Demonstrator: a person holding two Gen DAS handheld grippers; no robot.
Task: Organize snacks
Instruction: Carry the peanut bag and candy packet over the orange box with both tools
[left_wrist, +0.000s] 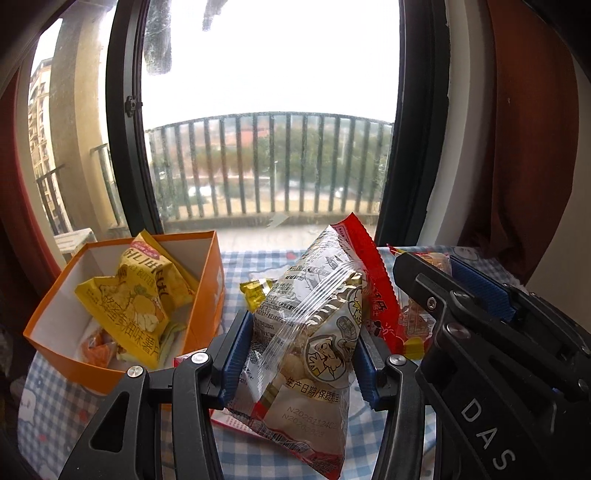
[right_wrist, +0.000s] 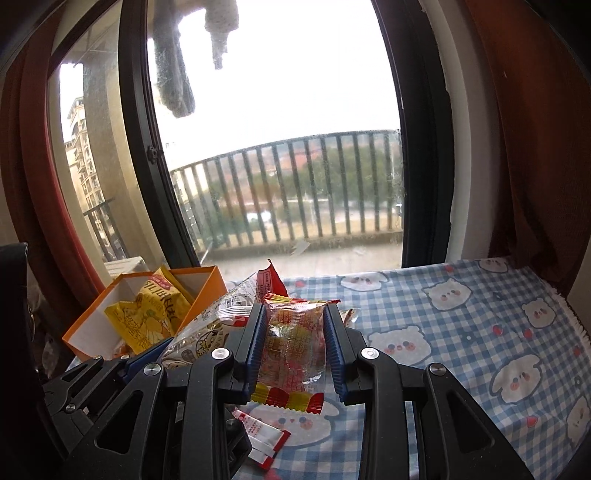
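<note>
Both tongs are clamped on snacks. Left gripper (left_wrist: 301, 354) pinches a clear peanut packet (left_wrist: 314, 325) whose long axis runs from 6 toward 12 o'clock, its red end up — it stands upright above the checked cloth (left_wrist: 255, 258). Right gripper (right_wrist: 295, 343) squeezes one red-and-yellow candy packet (right_wrist: 293, 343), its long axis also along 6–12, the crimped end at 6. At 9 o'clock sits one orange box (left_wrist: 210, 291) with two yellow chip bags (left_wrist: 136, 295) inside. One small yellow candy (left_wrist: 255, 290) lies beside the box.
</note>
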